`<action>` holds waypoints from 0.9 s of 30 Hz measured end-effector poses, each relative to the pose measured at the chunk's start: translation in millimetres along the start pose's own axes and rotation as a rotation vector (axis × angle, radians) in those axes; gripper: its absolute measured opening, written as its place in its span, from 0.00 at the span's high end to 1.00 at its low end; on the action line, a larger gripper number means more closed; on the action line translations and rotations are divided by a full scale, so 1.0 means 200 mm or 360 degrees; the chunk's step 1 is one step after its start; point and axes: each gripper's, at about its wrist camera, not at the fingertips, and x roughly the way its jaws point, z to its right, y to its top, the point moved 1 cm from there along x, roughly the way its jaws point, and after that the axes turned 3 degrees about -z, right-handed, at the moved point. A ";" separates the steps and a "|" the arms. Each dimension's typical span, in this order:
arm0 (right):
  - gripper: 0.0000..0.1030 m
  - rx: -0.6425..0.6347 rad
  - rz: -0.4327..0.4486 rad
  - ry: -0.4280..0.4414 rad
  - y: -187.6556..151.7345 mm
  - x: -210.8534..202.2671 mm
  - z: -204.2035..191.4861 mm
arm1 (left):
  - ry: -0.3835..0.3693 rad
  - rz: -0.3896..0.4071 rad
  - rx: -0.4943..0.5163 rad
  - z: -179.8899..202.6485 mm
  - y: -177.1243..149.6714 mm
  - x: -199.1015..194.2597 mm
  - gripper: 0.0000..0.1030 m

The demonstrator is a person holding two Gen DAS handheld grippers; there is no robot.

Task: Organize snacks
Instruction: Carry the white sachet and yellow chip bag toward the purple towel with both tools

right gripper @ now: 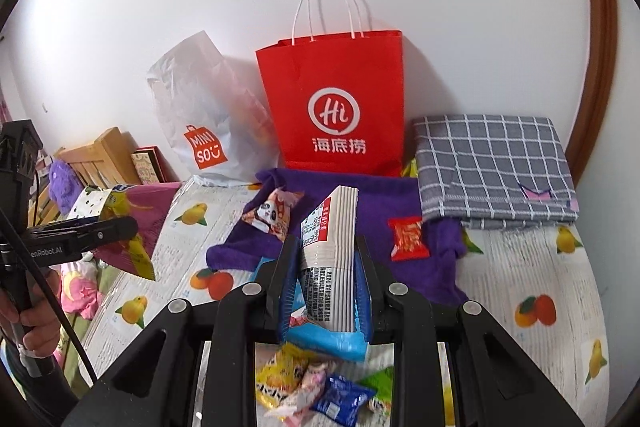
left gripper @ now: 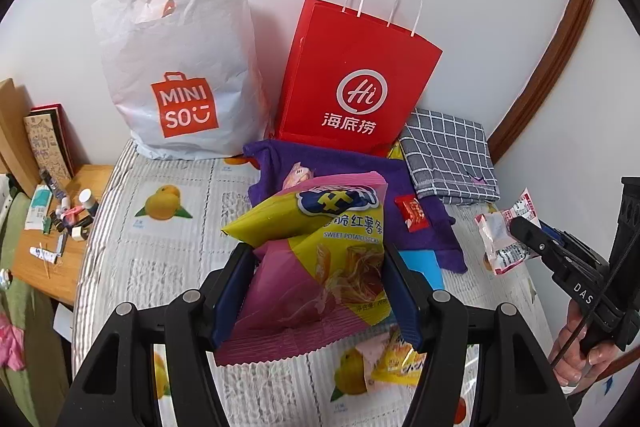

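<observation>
Left claw (left gripper: 320, 291): one; both pads clamped on one yellow-and-pink foil sweet potato stick bag (left gripper: 320, 259), held clear of the bed.
Right claw (right gripper: 326, 287): one; jaws narrow, pinched on one white-and-red flat snack packet (right gripper: 328, 267) standing upright between the pads, raised above the bed.
Bed (left gripper: 168, 247): one, covered in a white sheet printed with oranges and lemons; it carries all the bags and snacks.
Bags: two, both upright at the bed's far edge against the wall: one white plastic MINISO bag (left gripper: 180, 75) toward the far left corner, one red paper bag with white cord handles (left gripper: 356, 79) just beside it to the right.
Purple towel (right gripper: 380, 211): one, spread just in front of the red bag.
Snacks on towel: two counted: one small red wrapped candy (right gripper: 407, 238) on its right part, one pink panda-print packet (right gripper: 274, 213) on its left part.
Grey checked cloth (right gripper: 492, 171): one, folded, at the far right corner beside the red bag.
Blue packet (right gripper: 332, 343): one, at the towel's near edge, partly hidden by the right claw.
Loose snacks at near edge: at least four small packets under the right claw, including one yellow packet (right gripper: 280, 375) and one dark blue packet (right gripper: 340, 399); exact count cannot be told.
Wooden side bench (left gripper: 52, 255): one, off the bed's left edge, littered with small tubes and bottles; count unclear.
</observation>
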 end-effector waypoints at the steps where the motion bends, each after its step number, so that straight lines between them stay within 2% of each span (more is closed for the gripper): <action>1: 0.75 -0.0008 0.0001 0.0002 0.02 0.02 0.00 | -0.0003 -0.0001 -0.0001 0.00 0.02 0.01 0.40; 4: 0.75 -0.0031 0.0005 0.0017 0.07 0.06 0.00 | 0.0006 -0.0002 0.0003 0.00 0.08 0.06 0.40; 8: 0.75 -0.0041 -0.0008 0.0112 0.14 0.12 0.00 | 0.0003 -0.0004 -0.0002 0.01 0.14 0.12 0.40; 12: 0.75 -0.0087 0.0017 0.0077 0.21 0.17 0.00 | 0.0007 0.0001 0.0006 0.02 0.21 0.16 0.40; 16: 0.75 -0.0076 0.0022 0.0135 0.28 0.22 0.02 | 0.0012 0.0003 0.0013 0.03 0.27 0.20 0.40; 20: 0.75 -0.0051 0.0024 0.0131 0.35 0.28 0.06 | 0.0010 -0.0007 0.0014 0.04 0.32 0.25 0.40; 24: 0.75 -0.0021 0.0005 0.0142 0.37 0.36 0.12 | 0.0013 -0.0030 0.0018 0.04 0.36 0.32 0.40; 27: 0.75 -0.0017 -0.0066 0.0155 0.35 0.46 0.17 | 0.0028 -0.0047 0.0034 0.04 0.37 0.38 0.40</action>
